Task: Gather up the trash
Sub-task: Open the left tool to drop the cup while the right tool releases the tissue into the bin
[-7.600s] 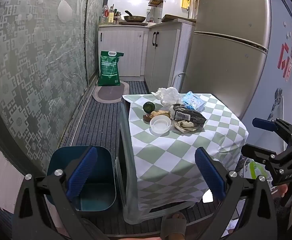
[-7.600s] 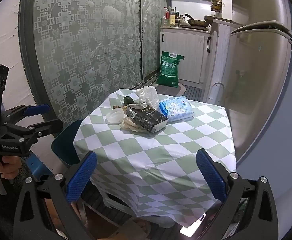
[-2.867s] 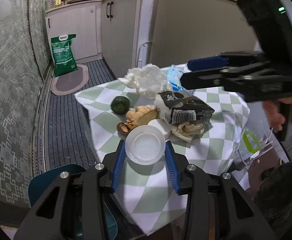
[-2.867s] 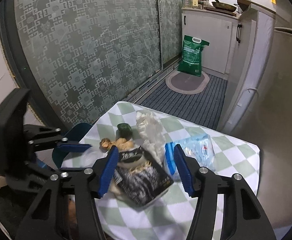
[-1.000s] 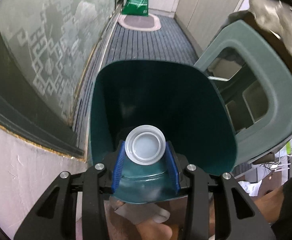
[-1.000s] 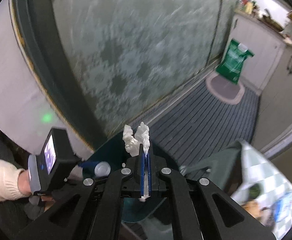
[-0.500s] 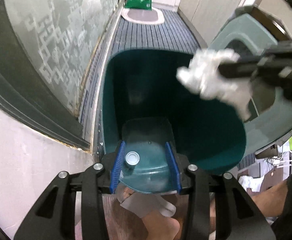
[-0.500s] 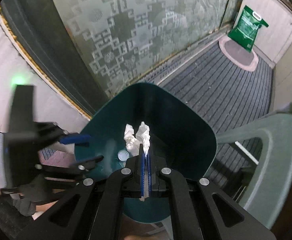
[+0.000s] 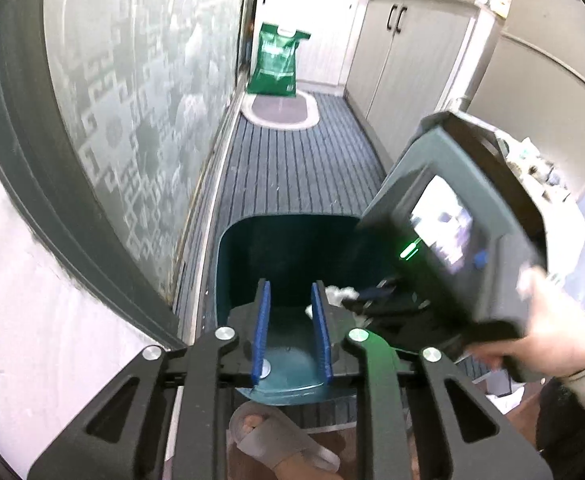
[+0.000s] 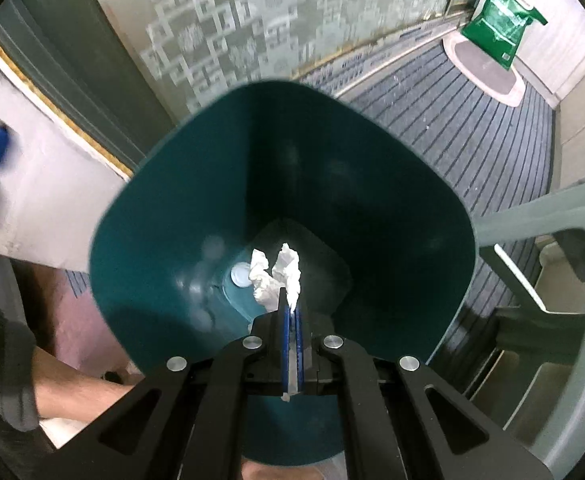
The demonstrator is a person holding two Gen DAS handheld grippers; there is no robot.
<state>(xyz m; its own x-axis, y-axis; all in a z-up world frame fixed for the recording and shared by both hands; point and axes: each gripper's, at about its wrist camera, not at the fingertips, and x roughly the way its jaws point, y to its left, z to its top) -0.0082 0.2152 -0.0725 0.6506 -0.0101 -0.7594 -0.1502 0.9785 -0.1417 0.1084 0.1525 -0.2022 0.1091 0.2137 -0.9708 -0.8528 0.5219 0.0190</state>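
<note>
A dark teal trash bin [image 9: 276,220] stands on the floor beside the glass door. A small white lid [image 10: 240,274] lies on its bottom. My right gripper [image 10: 291,308] points steeply down into the bin [image 10: 172,208] and is shut on a crumpled white tissue [image 10: 274,280]. In the left wrist view that gripper's body [image 9: 452,240] hangs over the bin's right side, with the tissue [image 9: 338,292] at its tip. My left gripper [image 9: 291,300] is above the bin's near edge. Its jaws are closing to a narrow gap with nothing between them.
A frosted patterned glass door [image 9: 132,100] runs along the left. A grey-green plastic stool [image 10: 552,220] stands right of the bin. Farther down the striped floor are an oval mat [image 9: 278,110], a green bag [image 9: 278,64] and white cabinets [image 9: 404,52]. A slippered foot [image 9: 276,436] is below the bin.
The lid dropped from my left gripper into the bin. That gripper then rose, tipped up and narrowed its jaws. My right gripper came down with the tissue into the bin's mouth.
</note>
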